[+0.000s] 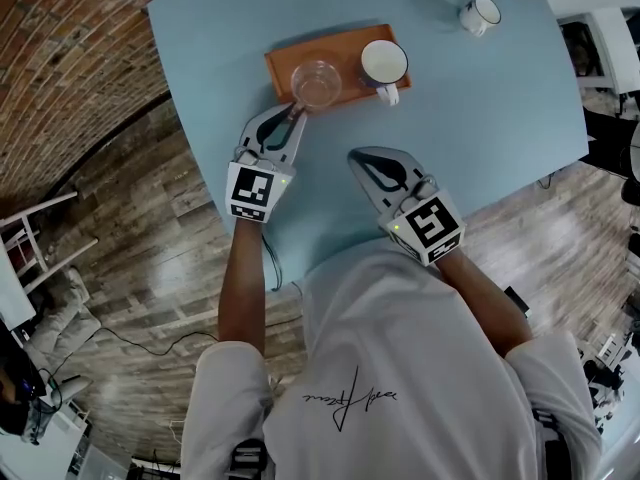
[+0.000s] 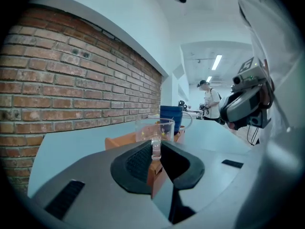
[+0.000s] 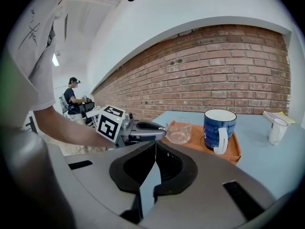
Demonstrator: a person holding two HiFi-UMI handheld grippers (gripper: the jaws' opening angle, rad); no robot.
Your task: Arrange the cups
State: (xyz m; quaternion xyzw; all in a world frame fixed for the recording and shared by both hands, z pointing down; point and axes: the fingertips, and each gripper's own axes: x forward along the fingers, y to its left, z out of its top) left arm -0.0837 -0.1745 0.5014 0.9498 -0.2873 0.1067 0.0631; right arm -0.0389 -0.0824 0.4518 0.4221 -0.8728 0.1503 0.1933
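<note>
A clear glass cup [image 1: 317, 83] stands on the left half of an orange tray [image 1: 283, 63], and a blue mug [image 1: 384, 65] with a white inside stands on the right half. My left gripper [image 1: 293, 113] reaches the tray's near edge and is shut on the glass cup's handle [image 2: 156, 147], which shows between its pads. In the right gripper view the left gripper's tips [image 3: 162, 130] touch the glass cup [image 3: 179, 132] beside the blue mug [image 3: 219, 128]. My right gripper [image 1: 360, 156] rests nearer me over the table, shut with nothing in it.
A small white cup [image 1: 480, 14] stands alone at the far right of the light blue table [image 1: 500, 108]. A yellow-edged item lies at the far edge. A brick wall and wooden floor surround the table; a person stands far off in the room.
</note>
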